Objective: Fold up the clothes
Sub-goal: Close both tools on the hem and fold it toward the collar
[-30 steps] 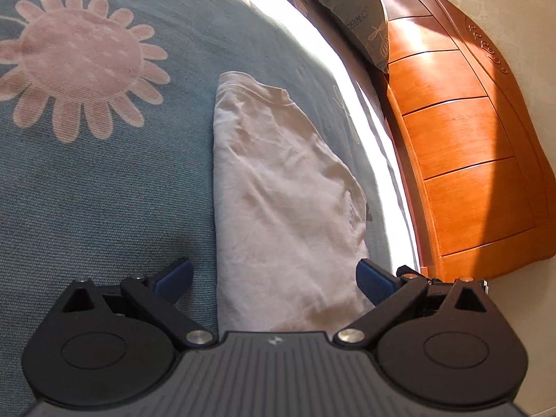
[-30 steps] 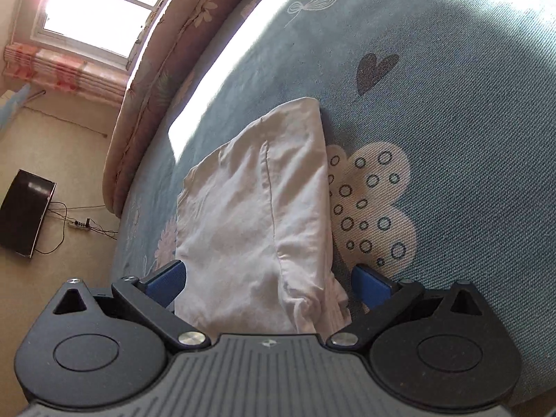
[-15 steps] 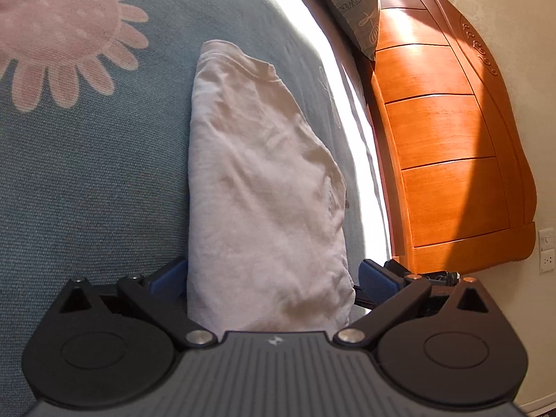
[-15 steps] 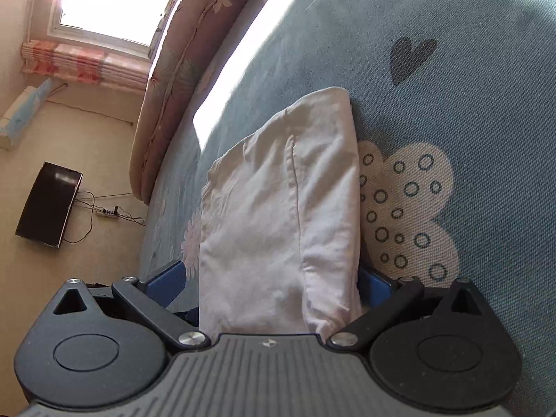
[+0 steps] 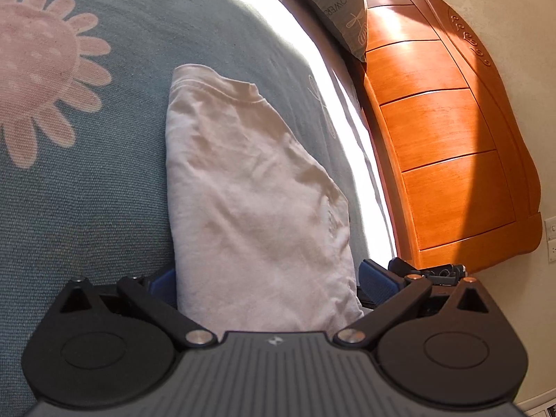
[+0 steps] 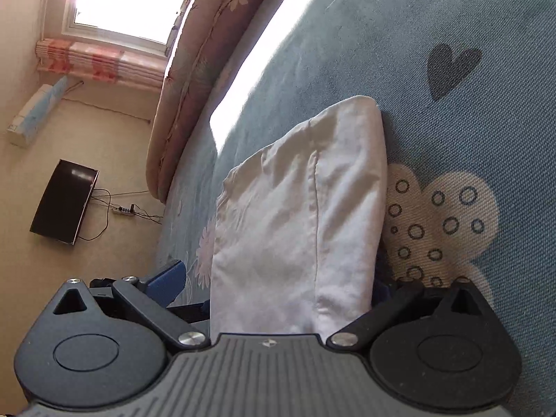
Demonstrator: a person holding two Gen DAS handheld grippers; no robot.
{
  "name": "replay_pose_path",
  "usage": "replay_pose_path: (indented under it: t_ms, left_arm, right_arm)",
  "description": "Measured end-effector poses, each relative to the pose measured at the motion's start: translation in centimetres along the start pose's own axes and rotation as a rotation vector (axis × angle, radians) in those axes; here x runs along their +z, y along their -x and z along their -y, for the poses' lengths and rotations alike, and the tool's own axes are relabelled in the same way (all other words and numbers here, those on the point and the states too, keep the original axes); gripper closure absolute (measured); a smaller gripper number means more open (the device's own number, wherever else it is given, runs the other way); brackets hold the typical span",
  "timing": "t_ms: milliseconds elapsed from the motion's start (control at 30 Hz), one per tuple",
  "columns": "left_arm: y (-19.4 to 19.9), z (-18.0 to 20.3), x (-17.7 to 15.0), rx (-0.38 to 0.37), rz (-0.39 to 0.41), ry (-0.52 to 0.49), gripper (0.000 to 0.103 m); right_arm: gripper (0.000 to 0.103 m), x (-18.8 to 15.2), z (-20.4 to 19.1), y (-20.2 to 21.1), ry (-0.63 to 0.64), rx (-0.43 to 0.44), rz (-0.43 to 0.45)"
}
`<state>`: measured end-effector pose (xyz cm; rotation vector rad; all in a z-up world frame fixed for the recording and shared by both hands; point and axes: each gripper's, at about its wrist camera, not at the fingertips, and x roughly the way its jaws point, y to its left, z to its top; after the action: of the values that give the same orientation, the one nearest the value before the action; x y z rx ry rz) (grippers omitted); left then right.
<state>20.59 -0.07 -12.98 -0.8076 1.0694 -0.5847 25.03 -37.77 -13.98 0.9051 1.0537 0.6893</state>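
A pale folded garment (image 5: 250, 191) lies lengthwise on the blue bedspread (image 5: 87, 208), and both tongs straddle its ends. The left gripper (image 5: 266, 278) has its blue pads spread wide, one on each side of the cloth's near edge, released and not pinching. The right gripper (image 6: 278, 288) is likewise spread around the other end (image 6: 299, 215); its right pad is hidden behind the fabric. On the left gripper's side the cloth's right edge runs near the sunlit bed edge, with the wooden headboard (image 5: 444, 139) just beyond, while broad open bedspread lies to the left. Beyond the right gripper, bare bedspread stretches far and right.
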Motion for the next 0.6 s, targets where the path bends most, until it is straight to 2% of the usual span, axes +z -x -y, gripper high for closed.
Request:
replay_pose_path:
  t_ms: [100, 267, 500, 600]
  left_arm:
    - [-0.4, 0.5, 0.1, 0.028, 0.015, 0.014, 0.001]
    - [-1.4, 2.1, 0.8, 0.090, 0.005, 0.034, 0.001]
    - [-0.8, 2.7, 1.0, 0.010, 0.020, 0.060, 0.001]
    - [-1.0, 3.3, 1.1, 0.027, 0.000, 0.015, 0.001]
  right_arm:
    - [0.000, -1.4, 0.3, 0.7, 0.005, 0.005, 0.049]
    - [0.000, -0.7, -1.3, -0.3, -0.018, -0.055, 0.073]
    - [0.000, -1.5, -4.9, -0.9, 0.124, -0.111, 0.073]
    - [0.000, -1.7, -5.6, -1.2, 0.154, -0.123, 0.071]
